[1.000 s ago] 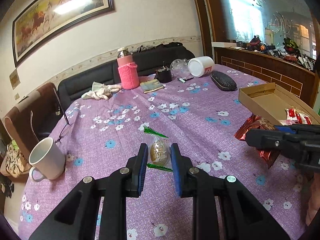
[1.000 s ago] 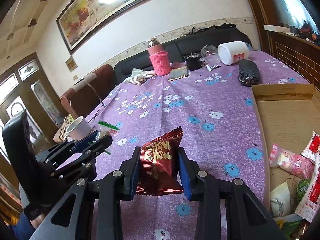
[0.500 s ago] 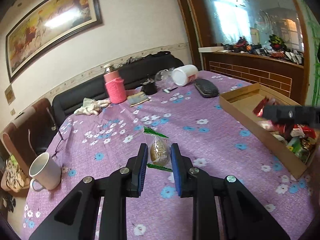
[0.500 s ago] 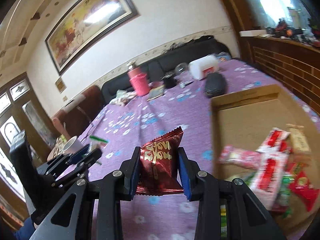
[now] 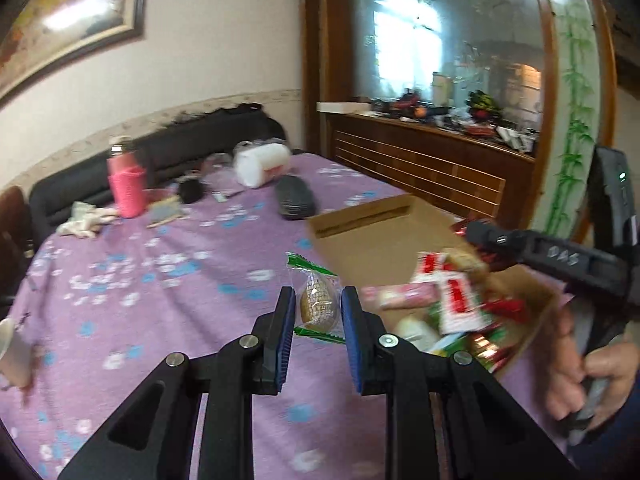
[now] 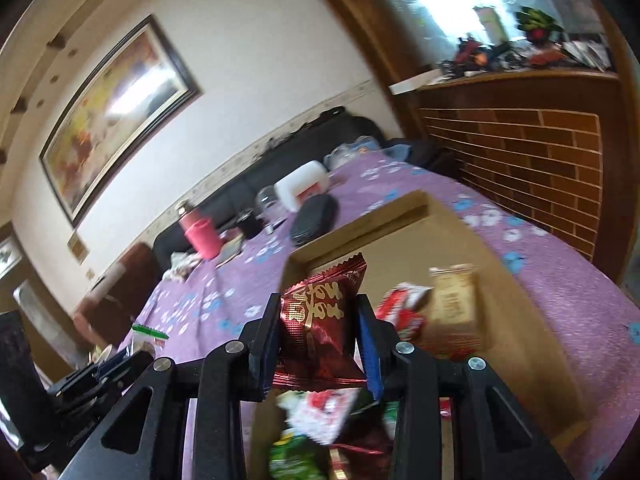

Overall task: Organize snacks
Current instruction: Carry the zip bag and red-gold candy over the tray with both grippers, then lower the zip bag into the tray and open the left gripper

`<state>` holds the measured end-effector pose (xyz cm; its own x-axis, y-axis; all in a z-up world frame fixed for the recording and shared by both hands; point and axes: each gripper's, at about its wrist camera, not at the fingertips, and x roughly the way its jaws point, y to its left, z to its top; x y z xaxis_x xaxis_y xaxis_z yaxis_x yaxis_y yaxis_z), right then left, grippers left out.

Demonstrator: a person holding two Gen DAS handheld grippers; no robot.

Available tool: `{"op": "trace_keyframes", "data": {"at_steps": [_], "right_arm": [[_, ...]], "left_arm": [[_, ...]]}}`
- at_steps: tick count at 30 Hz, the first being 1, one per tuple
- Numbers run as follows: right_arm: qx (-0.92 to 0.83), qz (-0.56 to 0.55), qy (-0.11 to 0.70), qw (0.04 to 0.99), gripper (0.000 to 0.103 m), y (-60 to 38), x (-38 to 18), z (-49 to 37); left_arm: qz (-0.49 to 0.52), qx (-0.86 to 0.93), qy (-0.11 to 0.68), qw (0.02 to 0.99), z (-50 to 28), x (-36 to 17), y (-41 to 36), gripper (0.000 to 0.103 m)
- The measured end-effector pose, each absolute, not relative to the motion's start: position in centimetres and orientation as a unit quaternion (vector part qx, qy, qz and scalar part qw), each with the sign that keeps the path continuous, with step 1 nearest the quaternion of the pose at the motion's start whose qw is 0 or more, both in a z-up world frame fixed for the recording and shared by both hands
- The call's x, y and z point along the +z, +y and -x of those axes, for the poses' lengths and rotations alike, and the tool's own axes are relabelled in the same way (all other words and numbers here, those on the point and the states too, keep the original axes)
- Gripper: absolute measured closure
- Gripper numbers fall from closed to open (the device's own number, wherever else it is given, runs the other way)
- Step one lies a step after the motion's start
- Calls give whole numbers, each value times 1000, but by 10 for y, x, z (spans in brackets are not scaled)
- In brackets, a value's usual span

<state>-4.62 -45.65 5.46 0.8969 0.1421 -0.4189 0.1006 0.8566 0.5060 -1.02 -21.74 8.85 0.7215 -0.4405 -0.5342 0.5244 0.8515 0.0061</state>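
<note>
My left gripper is shut on a clear-wrapped round cookie with green ends, held above the purple cloth just left of the cardboard box. My right gripper is shut on a dark red foil snack bag, held over the cardboard box. The box's near end holds several snack packets, red, white and green. The right gripper's black body and the hand that holds it show at the right of the left wrist view.
On the floral purple tablecloth at the far end stand a pink bottle, a tipped white jar, a black case and a crumpled cloth. A white mug sits at the left edge. A wooden sideboard runs along the right.
Both grippers have swung right toward the box with their snacks still gripped. The red bag now hangs over the box, and the cookie has come beside its left wall.
</note>
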Motion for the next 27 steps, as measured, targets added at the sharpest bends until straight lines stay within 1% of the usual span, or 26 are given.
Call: {"op": "trace_keyframes", "data": {"at_steps": [5,11,18,27], "right_arm": [[-25,-268,251,930,66,-467,45,41],[-36,-280,289,915,66,-470,30,29],[-74,-268,325,904,66,-472,15,20],[-90,-251,330,906,64,-470,15,19]], "left_arm": [[-71,-318,302,896,8,75,-273,80],[-91,-345,331,874,8,45,-322,80],[-103,-351,306,879,12,39,-328,79],[-105,-348,303,881,13,35,-325,76]]}}
